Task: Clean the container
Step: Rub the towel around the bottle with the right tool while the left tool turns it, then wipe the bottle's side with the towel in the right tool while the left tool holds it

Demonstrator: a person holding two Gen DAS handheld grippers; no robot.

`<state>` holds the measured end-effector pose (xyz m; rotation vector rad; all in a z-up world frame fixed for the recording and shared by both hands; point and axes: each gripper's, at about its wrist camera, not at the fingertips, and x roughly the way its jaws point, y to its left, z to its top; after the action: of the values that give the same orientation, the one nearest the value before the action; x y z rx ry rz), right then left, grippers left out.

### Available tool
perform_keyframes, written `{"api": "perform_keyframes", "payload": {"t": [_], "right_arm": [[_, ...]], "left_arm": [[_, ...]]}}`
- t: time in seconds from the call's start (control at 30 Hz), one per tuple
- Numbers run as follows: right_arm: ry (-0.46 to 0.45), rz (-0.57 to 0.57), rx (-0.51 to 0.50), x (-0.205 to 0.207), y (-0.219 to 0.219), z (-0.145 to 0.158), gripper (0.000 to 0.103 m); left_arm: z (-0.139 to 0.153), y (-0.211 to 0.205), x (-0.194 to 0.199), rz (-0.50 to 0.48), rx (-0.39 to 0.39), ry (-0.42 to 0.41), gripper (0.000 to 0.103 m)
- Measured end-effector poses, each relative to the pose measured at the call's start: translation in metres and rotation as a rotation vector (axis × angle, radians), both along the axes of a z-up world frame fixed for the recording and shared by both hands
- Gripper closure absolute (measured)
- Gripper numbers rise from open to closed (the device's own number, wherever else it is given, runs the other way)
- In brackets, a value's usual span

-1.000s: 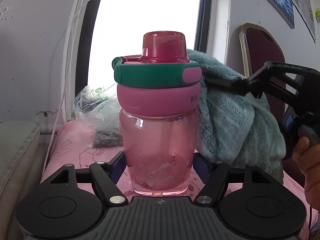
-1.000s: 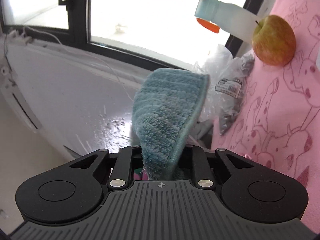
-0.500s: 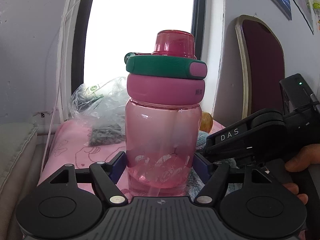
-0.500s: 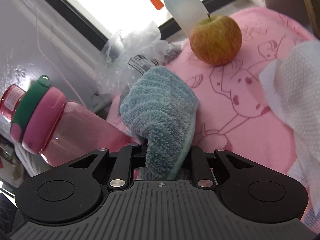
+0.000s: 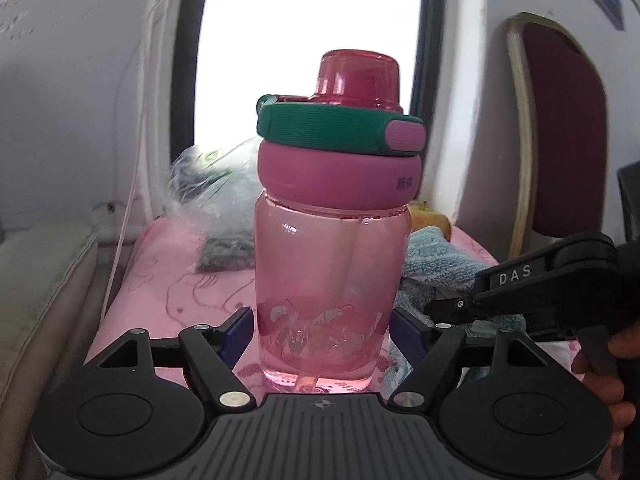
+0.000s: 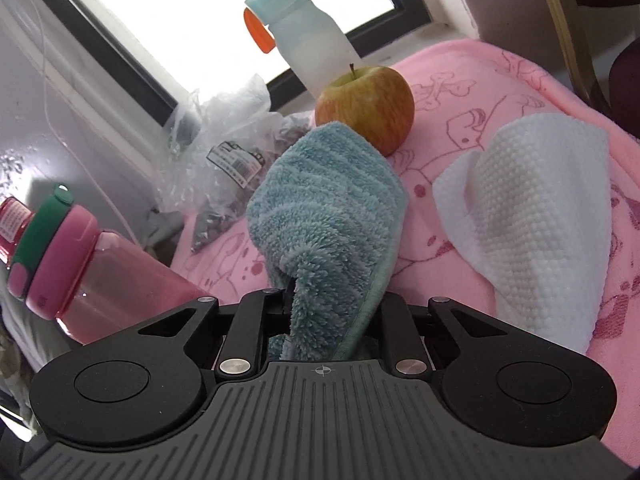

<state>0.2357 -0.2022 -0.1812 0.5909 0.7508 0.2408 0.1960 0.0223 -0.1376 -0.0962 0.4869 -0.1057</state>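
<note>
A pink see-through bottle with a pink collar, green band and red cap stands upright in my left gripper, which is shut on its lower body. The right wrist view shows the same bottle at the left edge. My right gripper is shut on a teal fluffy cloth, which droops onto the pink tablecloth. Seen from the left wrist, the right gripper sits low to the bottle's right, with the cloth lying beside the bottle. A hand holds that gripper.
On the pink tablecloth lie an apple, a white textured wipe and a clear plastic bag of dark bits. A pale bottle with an orange tab stands by the window. A maroon chair is at right.
The right gripper with the teal cloth came down from the bottle's lid level to the tablecloth beside the bottle's base. The bottle stays held in the left gripper.
</note>
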Motion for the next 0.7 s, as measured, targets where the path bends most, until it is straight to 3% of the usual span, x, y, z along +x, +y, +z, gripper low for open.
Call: {"api": "perform_keyframes", "payload": {"t": [0.07,0.23,0.3,0.43,0.6,0.7], "right_arm": [[-0.005,-0.004,0.015,-0.005,-0.001,0.002,0.084],[0.012,-0.012,0.059,-0.003,-0.006,-0.001,0.084],[0.017,-0.015,0.070,-0.003,-0.007,-0.001,0.083],[0.028,-0.027,0.095,-0.001,-0.011,-0.003,0.083],[0.023,-0.020,0.085,-0.003,-0.009,-0.001,0.083],[0.020,-0.018,0.086,-0.004,-0.008,0.000,0.083]], "left_arm": [[0.002,-0.013,-0.002,0.107,-0.001,0.010,0.012],[0.005,-0.059,-0.003,0.267,0.192,-0.042,0.012],[0.004,-0.073,-0.001,0.302,0.246,-0.069,0.013],[-0.002,-0.085,0.009,0.348,0.303,-0.061,0.028],[0.000,-0.073,0.011,0.290,0.279,-0.063,0.030],[0.001,-0.054,0.006,0.158,0.253,-0.071,0.031]]}}
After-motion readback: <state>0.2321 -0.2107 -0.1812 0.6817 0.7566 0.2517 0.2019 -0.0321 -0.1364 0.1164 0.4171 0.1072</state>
